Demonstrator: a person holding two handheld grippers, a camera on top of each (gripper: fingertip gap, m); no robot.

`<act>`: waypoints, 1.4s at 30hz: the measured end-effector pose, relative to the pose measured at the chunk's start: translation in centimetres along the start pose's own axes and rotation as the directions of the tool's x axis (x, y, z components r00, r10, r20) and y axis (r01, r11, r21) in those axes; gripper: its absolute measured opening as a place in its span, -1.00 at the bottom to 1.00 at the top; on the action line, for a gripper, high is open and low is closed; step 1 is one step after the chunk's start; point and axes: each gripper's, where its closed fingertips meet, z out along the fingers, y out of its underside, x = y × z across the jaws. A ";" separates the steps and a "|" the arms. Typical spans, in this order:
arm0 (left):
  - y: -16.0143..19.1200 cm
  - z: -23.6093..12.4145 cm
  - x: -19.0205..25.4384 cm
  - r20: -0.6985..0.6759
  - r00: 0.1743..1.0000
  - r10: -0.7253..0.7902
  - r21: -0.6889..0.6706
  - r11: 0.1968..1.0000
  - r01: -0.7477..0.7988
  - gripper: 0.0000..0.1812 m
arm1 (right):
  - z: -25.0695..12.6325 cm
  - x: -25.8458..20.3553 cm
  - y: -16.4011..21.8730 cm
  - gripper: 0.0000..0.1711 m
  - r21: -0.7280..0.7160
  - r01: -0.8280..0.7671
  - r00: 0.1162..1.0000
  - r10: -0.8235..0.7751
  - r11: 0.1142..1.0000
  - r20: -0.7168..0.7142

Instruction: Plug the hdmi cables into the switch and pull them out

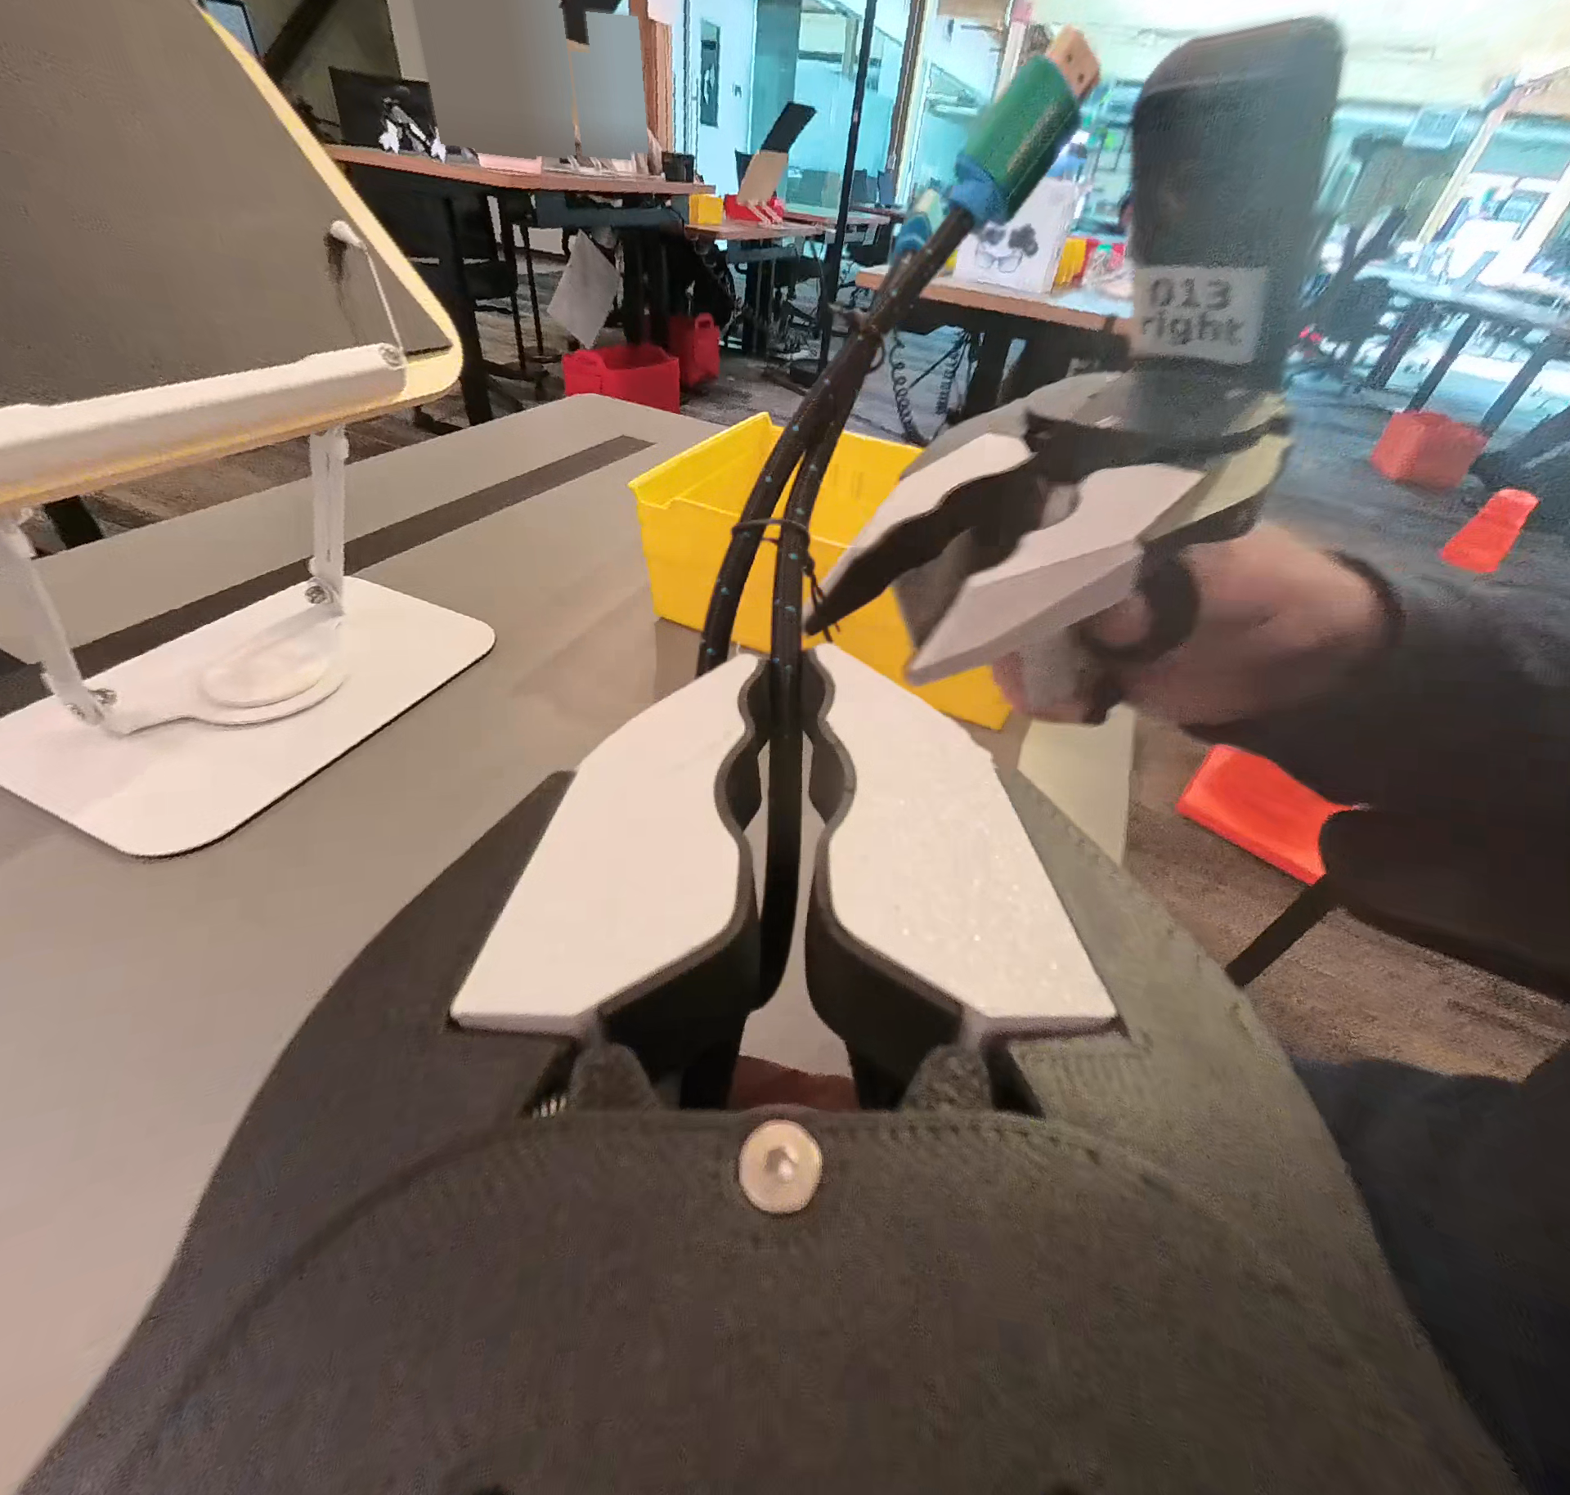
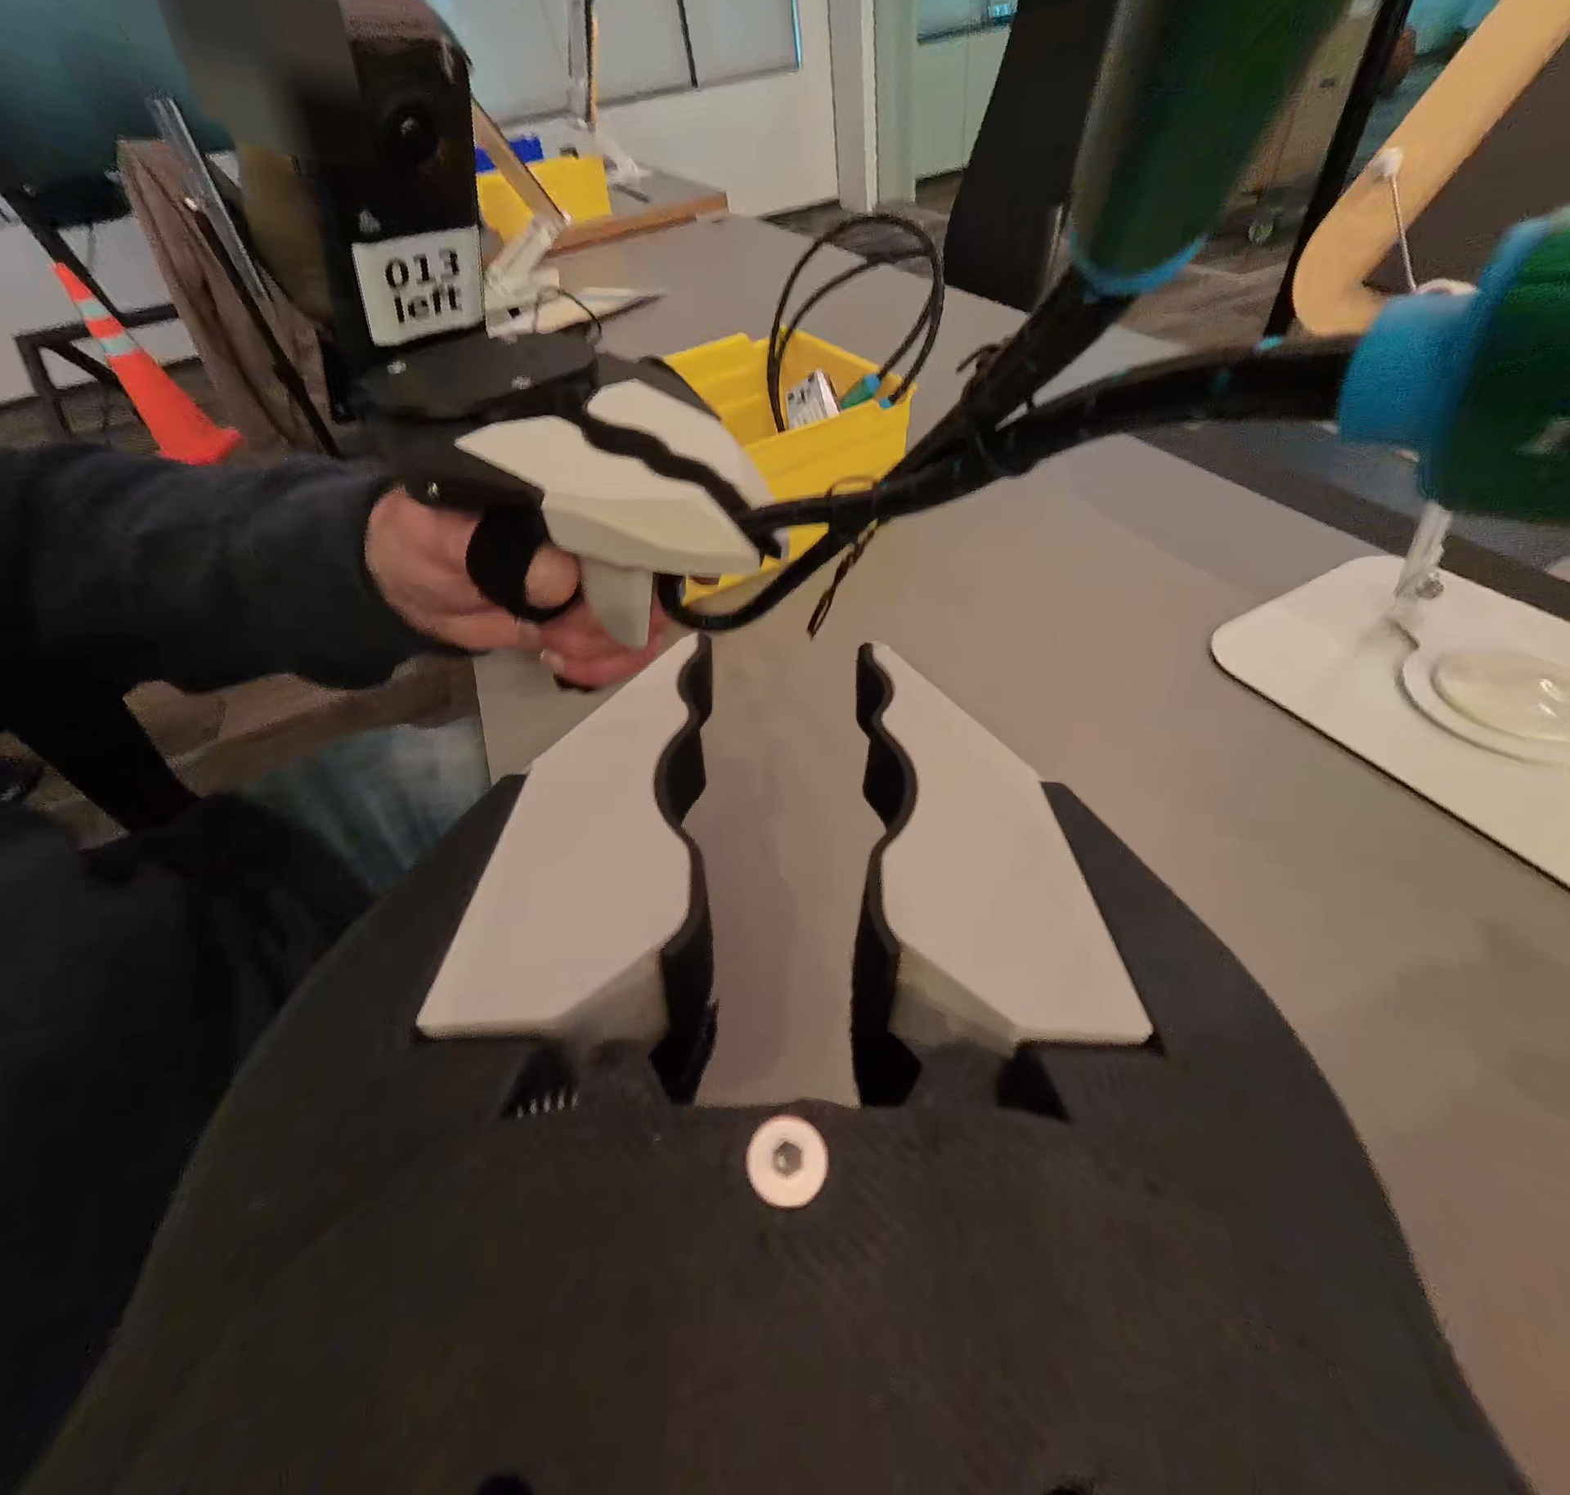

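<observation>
HDMI cables (image 1: 786,570), a black braided pair tied together with a thin tie, are pinched between the fingers of our left gripper (image 1: 786,681) and stand up over the grey table (image 1: 527,689), one green connector (image 1: 1024,129) with its metal tip pointing up and away. In the right wrist view the same bundle runs out of the left gripper toward two blurred green plugs (image 2: 1495,401) close to the lens. Our right gripper (image 2: 782,664) has its fingers spread moderately apart and nothing between them; in the left wrist view it sits just beside the cable, tips angled down toward it. We cannot make out the switch with any certainty; something boxy lies in the yellow bin (image 2: 841,443) with another cable, too small to tell. We judge this as the pick-up and handover stage, nothing plugged yet. Next we probably need the right gripper to close on a connector body near the plug so it can be aimed at a port. Both tools are held pistol-style by a hand (image 2: 476,579) in a dark sleeve. A white tablet stand (image 1: 255,689) sits off to the side.
</observation>
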 end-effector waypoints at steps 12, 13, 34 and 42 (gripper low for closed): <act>-0.9 0.2 1.4 -0.065 0.990 -0.125 0.081 0.988 0.130 -0.94 | -0.5 0.4 -3.5 -0.88 0.242 -0.199 0.973 0.161 0.950 0.168; -0.9 0.3 1.4 -0.068 0.989 -0.133 0.082 0.987 0.139 -0.94 | -0.5 0.3 -3.5 -0.89 0.244 -0.195 0.973 0.156 0.950 0.169; -5.1 -4.0 -1.6 -0.003 0.998 0.056 0.130 0.990 -0.055 -0.77 | -1.7 -0.1 -2.7 -0.86 0.096 -0.088 0.979 0.068 0.991 0.193; 2.8 -0.9 -3.6 -0.020 0.901 0.434 -0.363 0.836 -0.411 -0.75 | -0.8 -2.1 -2.1 -0.89 0.011 -0.085 0.954 0.078 0.996 0.290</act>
